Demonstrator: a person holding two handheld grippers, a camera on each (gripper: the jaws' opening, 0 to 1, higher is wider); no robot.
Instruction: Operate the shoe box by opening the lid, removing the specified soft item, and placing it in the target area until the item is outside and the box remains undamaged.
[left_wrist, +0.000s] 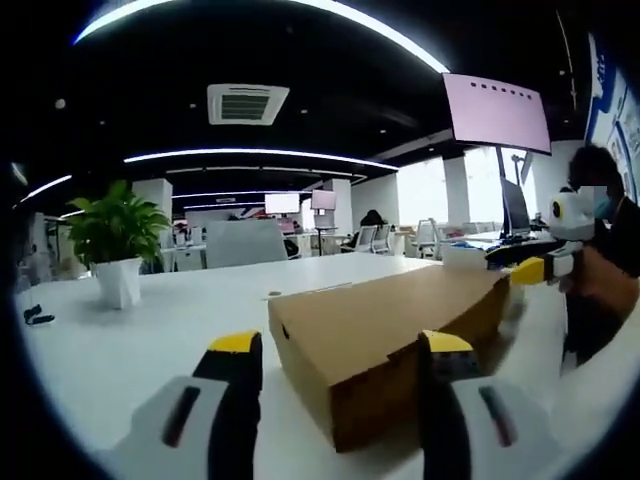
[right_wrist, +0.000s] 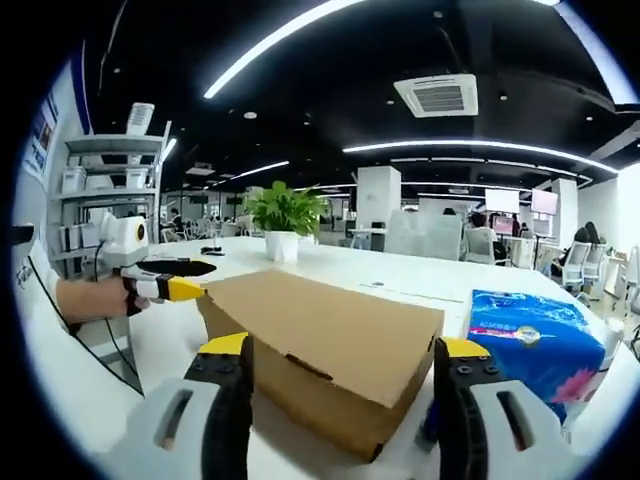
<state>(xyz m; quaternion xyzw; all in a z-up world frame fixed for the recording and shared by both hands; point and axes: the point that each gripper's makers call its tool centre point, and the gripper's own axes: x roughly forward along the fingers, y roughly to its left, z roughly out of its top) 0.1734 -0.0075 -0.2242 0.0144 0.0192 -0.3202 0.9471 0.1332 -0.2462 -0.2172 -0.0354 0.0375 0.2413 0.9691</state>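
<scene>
White counter (left_wrist: 150, 330) spans an open office under ceiling light strips. Left gripper view: potted plant (left_wrist: 115, 245) stands far left; the closed cardboard shoe box (left_wrist: 390, 335) lies on the counter just ahead of my left gripper (left_wrist: 340, 360), jaws apart, one either side of its near corner. My right gripper (left_wrist: 540, 268) appears at the box's far right end. Right gripper view: my right gripper (right_wrist: 345, 365) has jaws apart at the box; a blue tissue pack (right_wrist: 540, 350) lies right of it.
</scene>
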